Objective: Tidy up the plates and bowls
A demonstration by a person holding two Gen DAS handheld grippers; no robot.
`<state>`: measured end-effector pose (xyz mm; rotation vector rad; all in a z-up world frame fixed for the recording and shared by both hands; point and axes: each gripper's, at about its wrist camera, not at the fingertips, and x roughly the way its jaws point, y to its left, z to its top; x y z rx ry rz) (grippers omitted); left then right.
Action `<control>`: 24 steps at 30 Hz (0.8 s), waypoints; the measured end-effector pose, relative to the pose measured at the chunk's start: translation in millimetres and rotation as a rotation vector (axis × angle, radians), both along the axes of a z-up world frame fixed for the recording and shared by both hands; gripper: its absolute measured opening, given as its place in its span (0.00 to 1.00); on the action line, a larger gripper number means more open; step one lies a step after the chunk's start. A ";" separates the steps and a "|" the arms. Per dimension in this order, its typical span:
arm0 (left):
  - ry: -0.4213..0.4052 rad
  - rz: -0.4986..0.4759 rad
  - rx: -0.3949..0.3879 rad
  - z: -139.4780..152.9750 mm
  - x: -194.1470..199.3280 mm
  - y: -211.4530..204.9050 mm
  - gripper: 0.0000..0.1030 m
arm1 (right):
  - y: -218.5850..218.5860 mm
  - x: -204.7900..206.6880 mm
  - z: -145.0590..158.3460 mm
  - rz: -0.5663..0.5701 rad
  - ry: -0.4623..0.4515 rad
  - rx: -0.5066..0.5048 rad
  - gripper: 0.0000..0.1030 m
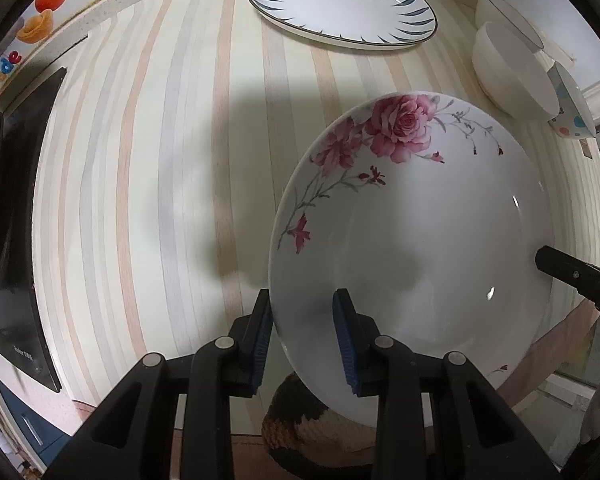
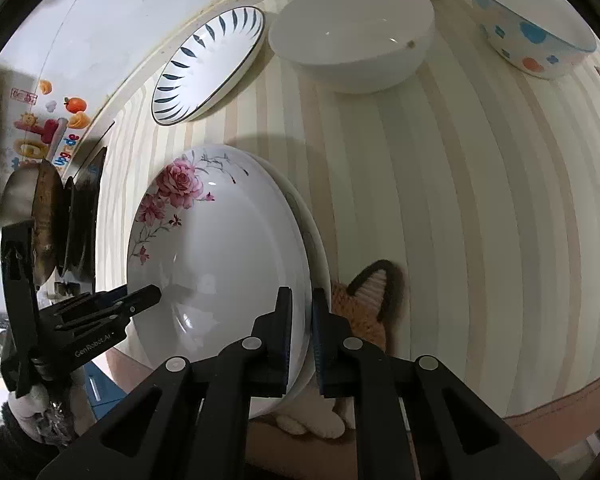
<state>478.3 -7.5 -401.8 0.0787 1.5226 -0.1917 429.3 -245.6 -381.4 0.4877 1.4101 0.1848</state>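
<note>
The left tongs (image 1: 302, 336) are gripping the near rim of the plate (image 1: 420, 220), one finger outside the rim and one over the inside, with a gap between the pads wider than the rim; whether both pads are touching cannot be told. The right tongs (image 2: 300, 332) are clamping the opposite rim, the fingers lying close together with the edge between them. Each pair is showing in the other's view: the right tongs' tip is reaching in from the right edge, and the left tongs are reaching in from the left side
</note>
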 end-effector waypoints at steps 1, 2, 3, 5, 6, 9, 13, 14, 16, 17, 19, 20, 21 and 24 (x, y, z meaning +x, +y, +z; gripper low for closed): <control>0.002 0.001 -0.003 0.6 0.1 0.5 0.27 | -0.9 -0.5 0.7 -0.004 0.005 0.002 0.12; 0.003 0.002 -0.006 2.1 1.2 1.0 0.27 | -1.3 -1.1 1.3 -0.006 0.011 0.004 0.12; 0.003 0.004 -0.009 2.2 1.6 1.3 0.27 | -1.9 -1.7 1.9 -0.006 0.015 0.004 0.12; 0.006 0.006 -0.014 1.2 2.0 1.2 0.27 | -3.6 -2.8 2.5 -0.007 0.023 0.005 0.12; 0.006 0.009 -0.017 2.4 2.7 2.3 0.27 | -4.4 -2.8 3.8 -0.008 0.028 -0.004 0.13; -0.002 0.015 -0.019 11.6 5.7 9.0 0.27 | -9.5 -2.4 9.9 -0.011 0.024 0.014 0.14; -0.037 0.057 -0.031 35.0 13.5 25.0 0.27 | -16.6 4.1 32.5 -0.024 -0.003 0.031 0.15; -0.059 0.075 -0.036 44.3 19.2 29.5 0.28 | -18.1 9.6 41.6 -0.026 -0.021 0.029 0.16; -0.098 0.106 -0.042 59.9 35.4 36.2 0.28 | -19.3 24.9 61.3 -0.024 -0.070 0.023 0.28; -0.117 0.123 -0.044 67.0 47.3 38.3 0.28 | -19.6 35.7 70.8 -0.023 -0.097 0.026 0.32; -0.141 0.155 -0.048 75.5 73.2 44.5 0.29 | -17.1 62.5 85.7 -0.013 -0.145 0.022 0.39; -0.153 0.179 -0.047 78.2 89.9 47.5 0.30 | -13.5 82.7 91.3 -0.003 -0.170 0.007 0.39; -0.157 0.193 -0.051 83.1 106.7 49.3 0.30 | -11.7 95.9 93.4 0.000 -0.185 -0.009 0.40; -0.139 0.235 -0.068 71.2 149.7 50.6 0.30 | -1.5 150.9 88.1 0.034 -0.201 -0.060 0.40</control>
